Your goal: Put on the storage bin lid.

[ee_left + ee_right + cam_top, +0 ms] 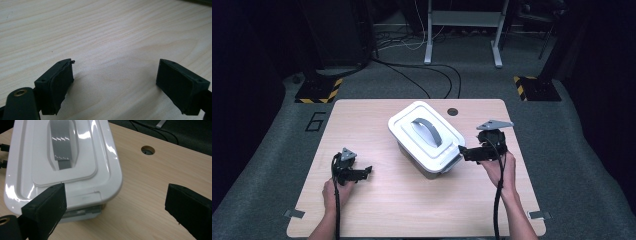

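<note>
Box (pixel 426 137): white, lidded, near worktop centre, long axis running from 10 to 4 o'clock in the high view; resting flat on the wood.
Lid (pixel 62 157): on the box, glossy, with a raised middle panel.
Handle (pixel 428 131): grey strap lying in the lid's recess, along the box's long axis.
Latch (pixel 83 199): white tab at the box's near end in the right gripper view, just under the lid rim, grey box wall showing beneath it.
Right gripper (pixel 468 152): at 4 o'clock of the box, pointing toward 9 o'clock at the box's near end; held from below by the right hand (pixel 501 170).
Right fingers (pixel 45 207): spread wide, pinching nothing; one in front of the box's near corner by the latch, the other out over bare wood at 3 o'clock of the box; touching the box or just clear of it, cannot tell.
Left gripper (pixel 364 172): at 8 o'clock of the box, well apart from it, low over the wood and pointing toward 3 o'clock; held by the left hand (pixel 334 192).
Left fingers (pixel 58 87): spread, nothing between them but bare wood grain.
Worktop (pixel 377 210): light wood, rounded corners.
Hole (pixel 452 112): small round cable hole near the far edge, at 1 o'clock of the box, apart from it.
Cables (pixel 499 195): one black lead trailing from each gripper back along the forearms toward 6 o'clock.
Floor (pixel 272 135): grey carpet around the worktop.
</note>
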The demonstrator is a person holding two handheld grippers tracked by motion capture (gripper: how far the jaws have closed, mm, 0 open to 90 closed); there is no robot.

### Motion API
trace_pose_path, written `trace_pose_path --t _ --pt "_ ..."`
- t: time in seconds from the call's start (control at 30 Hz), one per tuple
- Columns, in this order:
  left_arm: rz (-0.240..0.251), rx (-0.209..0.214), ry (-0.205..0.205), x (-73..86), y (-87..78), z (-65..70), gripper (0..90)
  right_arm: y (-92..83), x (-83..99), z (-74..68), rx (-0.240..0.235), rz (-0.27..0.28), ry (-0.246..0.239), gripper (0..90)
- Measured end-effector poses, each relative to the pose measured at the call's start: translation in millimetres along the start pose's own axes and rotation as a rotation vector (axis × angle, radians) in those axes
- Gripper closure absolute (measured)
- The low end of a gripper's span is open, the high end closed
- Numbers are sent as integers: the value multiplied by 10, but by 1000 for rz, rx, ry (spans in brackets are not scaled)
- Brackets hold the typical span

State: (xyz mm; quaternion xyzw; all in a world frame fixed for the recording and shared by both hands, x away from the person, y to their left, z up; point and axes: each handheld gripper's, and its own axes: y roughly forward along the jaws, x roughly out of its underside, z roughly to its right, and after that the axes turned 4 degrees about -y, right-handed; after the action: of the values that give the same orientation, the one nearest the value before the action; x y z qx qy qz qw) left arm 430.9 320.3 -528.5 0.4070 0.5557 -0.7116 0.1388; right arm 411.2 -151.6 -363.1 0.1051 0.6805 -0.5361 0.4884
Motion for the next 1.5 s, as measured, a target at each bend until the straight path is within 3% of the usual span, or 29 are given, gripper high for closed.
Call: trace_pose_path --t 0.37,0.5,0.77,1.07,1.2,1.5 --pt "8 -1 -11 1 6 6 137 -107 441 203 54 -23 61 32" --pt "8 -1 -11 0 6 6 137 -75 645 268 64 -43 104 33" --pt "9 -2 -12 1 7 7 137 17 1022 339 116 -71 140 36" --pt "9 -2 -12 0 7 7 137 175 1423 371 132 -130 199 38" --pt "9 -2 -12 1 7 7 137 231 1545 351 149 -148 182 18" --pt "8 -1 -11 0 6 7 137 302 1770 360 187 -158 191 0"
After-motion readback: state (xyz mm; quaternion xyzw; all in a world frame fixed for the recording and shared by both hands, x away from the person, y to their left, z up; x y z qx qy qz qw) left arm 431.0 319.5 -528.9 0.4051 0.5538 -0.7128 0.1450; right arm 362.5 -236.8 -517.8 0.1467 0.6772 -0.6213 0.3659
